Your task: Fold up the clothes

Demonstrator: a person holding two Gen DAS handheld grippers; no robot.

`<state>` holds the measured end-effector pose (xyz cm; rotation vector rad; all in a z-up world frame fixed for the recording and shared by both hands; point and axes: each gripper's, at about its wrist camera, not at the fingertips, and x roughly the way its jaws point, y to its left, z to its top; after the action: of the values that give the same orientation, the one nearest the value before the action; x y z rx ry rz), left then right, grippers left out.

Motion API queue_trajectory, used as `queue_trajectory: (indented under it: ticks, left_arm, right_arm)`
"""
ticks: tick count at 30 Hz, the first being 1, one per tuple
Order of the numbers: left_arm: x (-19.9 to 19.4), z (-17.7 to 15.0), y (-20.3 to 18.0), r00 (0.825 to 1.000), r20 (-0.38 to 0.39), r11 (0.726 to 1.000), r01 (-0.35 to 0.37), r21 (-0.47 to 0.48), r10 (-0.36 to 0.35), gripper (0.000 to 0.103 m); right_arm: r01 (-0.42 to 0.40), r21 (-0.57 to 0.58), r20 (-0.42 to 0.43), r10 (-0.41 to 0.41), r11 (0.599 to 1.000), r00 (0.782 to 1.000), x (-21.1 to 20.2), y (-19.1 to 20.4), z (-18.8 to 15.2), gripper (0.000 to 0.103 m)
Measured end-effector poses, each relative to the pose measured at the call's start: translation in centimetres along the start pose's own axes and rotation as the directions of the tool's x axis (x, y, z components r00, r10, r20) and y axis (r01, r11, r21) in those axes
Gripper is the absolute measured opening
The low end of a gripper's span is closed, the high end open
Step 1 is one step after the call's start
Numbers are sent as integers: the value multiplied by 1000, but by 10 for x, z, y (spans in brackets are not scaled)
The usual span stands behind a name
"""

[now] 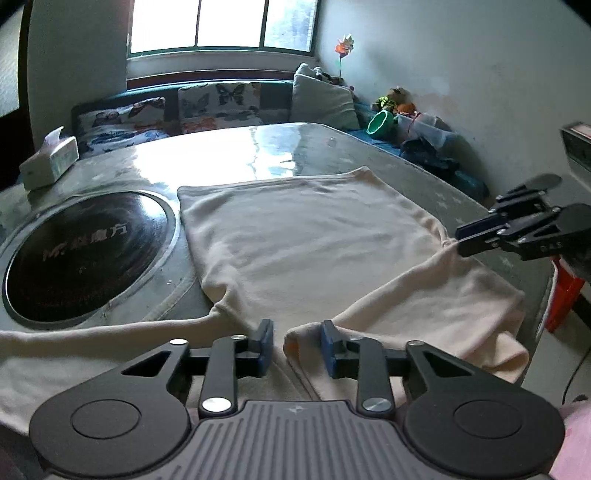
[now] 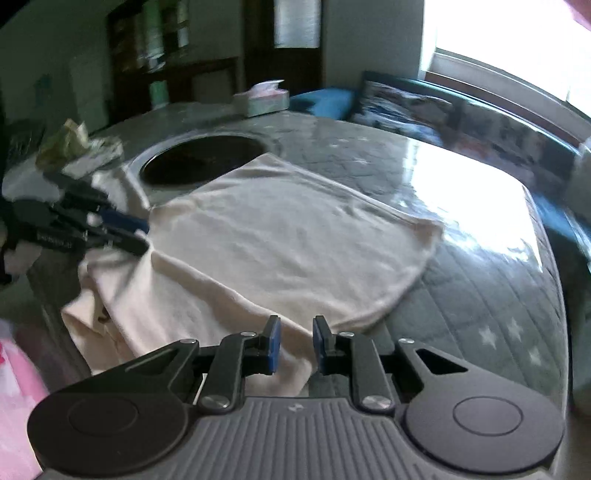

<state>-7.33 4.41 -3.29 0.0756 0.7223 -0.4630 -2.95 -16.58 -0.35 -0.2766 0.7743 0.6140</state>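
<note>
Cream garment point(image 1: 314, 236) lies flat across the middle of the table point(image 1: 236, 147), body panel spread toward the upper centre of the left wrist view, near edge bunched along the bottom. Long axis runs roughly from bottom of frame up toward the window point(image 1: 221, 26).

Left gripper point(image 1: 297, 347): jaws part-spread, a fold of cloth sits between the blue pads, closer to the right pad. Can't tell if the pads actually press it; reads as not clamped yet.

Right gripper point(image 2: 295, 345): jaws narrow but apart, cloth under and between the pads at bottom centre of the right wrist view. In the left wrist view it comes in from the right edge point(image 1: 476, 238), tips at a puckered bit of the garment's right side. The pucker suggests a pinch, but the gap in its own view says otherwise, so I can't settle whether it grips.

Key relation: both grippers sit on the near edge, left at the bottom-centre fold, right at the side, with the body panel lying away from both. My read: the next fold carries the near edge up over the panel, along the long axis.

Round black hob plate point(image 1: 88, 254) sits just beside the garment, left of frame. Tissue box point(image 1: 50, 158) upper left, well apart.

Risk: uneven grip drags one corner.
</note>
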Motion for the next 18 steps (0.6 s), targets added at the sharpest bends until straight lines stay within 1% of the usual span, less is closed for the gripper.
queue_trajectory:
  ticks: [2,3,5,6,7,8,10,13,15,16,18]
  left_arm:
    - [-1,0,-1,1000,4,1000,2,11,-2,21]
    - [-1,-1,-1,1000,6,1000,3,17,-3,17]
    - [-2,-1,-2,1000,9,1000,4,28,-5,14]
    - [-2,0,-3,1000,11,999,5,33,-5,10]
    - [-4,1,-3,1000,16,999,3,37,-4,9]
    - [-5,2,-4,1000,23,999,2,41,-3,9]
    - [-11,8,-3,999,50,999,-1,44,-1,9]
    - [-15,16,-3,996,94,999,-4,52,-1,9]
    - [-6,17,-2,997,82,999,-11,52,6,9]
    - [0,16,-1,998,64,999,-18,51,15,13]
    - [11,14,1,998,24,997,-59,46,58,16]
  right_arm:
    - [-21,-30,-16,20,999,1000,7,-2,1,18]
    - [-28,-41,-20,27,999,999,10,-2,1,18]
    - [-42,-63,-30,40,997,999,14,-3,1,18]
    - [-45,-70,-36,42,997,998,15,-3,1,16]
    - [-47,-77,-41,43,996,998,15,-2,2,12]
    - [-45,-84,-44,42,995,998,14,0,2,4]
    - [-32,-80,-40,29,996,999,10,1,2,3]
    - [20,-50,-1,-20,999,1000,-1,-1,2,2]
    - [40,-13,13,-40,999,999,-4,-5,0,2]
    - [45,2,14,-45,999,999,-2,-5,-2,2]
    - [55,30,15,-55,998,998,1,-5,-7,5]
